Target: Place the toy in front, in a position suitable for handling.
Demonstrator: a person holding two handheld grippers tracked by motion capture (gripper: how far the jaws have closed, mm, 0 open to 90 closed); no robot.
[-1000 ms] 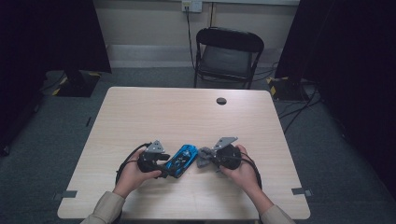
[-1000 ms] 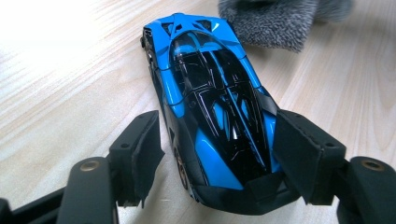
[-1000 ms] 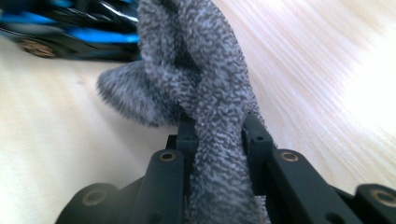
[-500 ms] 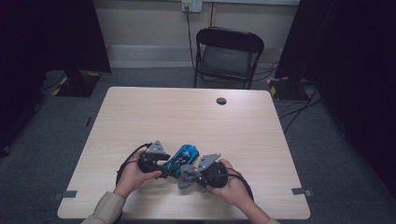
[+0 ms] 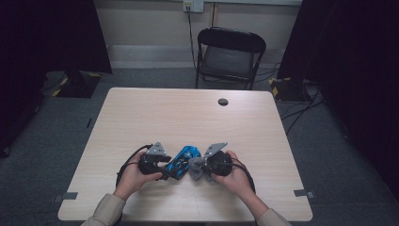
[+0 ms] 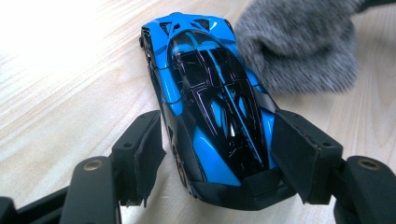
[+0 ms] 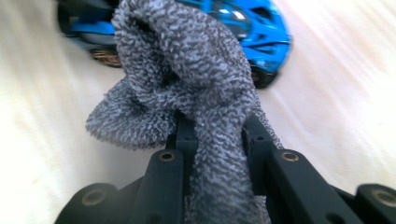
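Note:
A glossy blue and black toy car (image 5: 181, 160) lies on the wooden table (image 5: 188, 117) near its front edge. My left gripper (image 5: 168, 170) is shut on the car's near end, and its pads (image 6: 289, 154) clamp both flanks of the car (image 6: 210, 93). My right gripper (image 5: 195, 168) is shut on a bunched grey fuzzy cloth (image 7: 187, 60). The cloth (image 6: 299, 46) rests against the car's side, and the car (image 7: 261, 23) shows just behind the cloth's top. A hand holds each gripper.
A small round black cap (image 5: 223, 101) sits in the far part of the tabletop. A black folding chair (image 5: 230, 52) stands behind the table. Dark curtains flank the scene, and cables run on the floor at the right.
The right gripper with the cloth slid along the car toward the table's front edge, then came partway back. The left gripper and the car stayed put.

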